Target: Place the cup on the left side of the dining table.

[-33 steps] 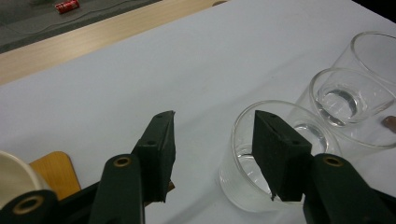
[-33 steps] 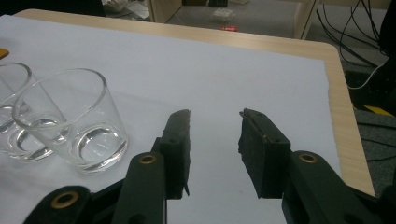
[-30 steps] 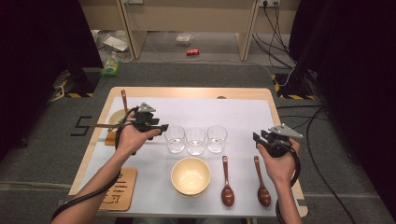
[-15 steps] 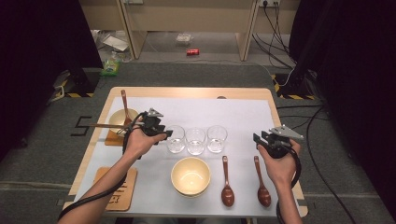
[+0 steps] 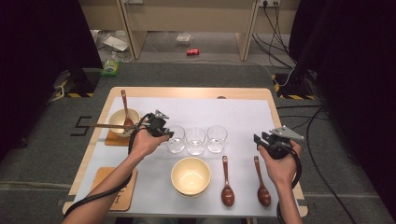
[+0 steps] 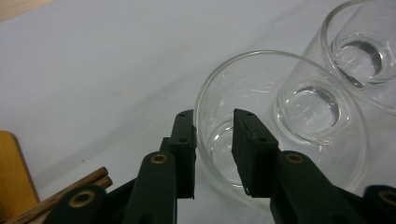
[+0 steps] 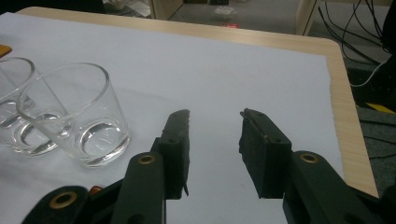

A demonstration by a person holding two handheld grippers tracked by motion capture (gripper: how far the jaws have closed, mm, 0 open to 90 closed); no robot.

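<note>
Moved since the earlier frames: the left gripper (image 5: 163, 132) has travelled rightward from beside the bowl on the coaster to the row of glasses; the right gripper (image 5: 264, 140) has stayed put at the right of the frame.
Key relation: in the left gripper view the near rim of the leftmost glass (image 6: 261, 135) stands between the two jaws, one jaw outside the wall, the other inside the mouth.
Left gripper state: narrow gap, straddling the glass wall; whether the pads already press it I cannot tell.
Right gripper state: jaws apart and holding nothing, above bare white surface (image 7: 243, 70).
Where the glass lies: centre of the high view, left end of a row of three, just above the empty cream bowl (image 5: 190, 176).
Nearer hand: the left, at the glass; the right is well apart from it.
Likely next: pinch the rim and lift straight up, a judgement only.
</note>
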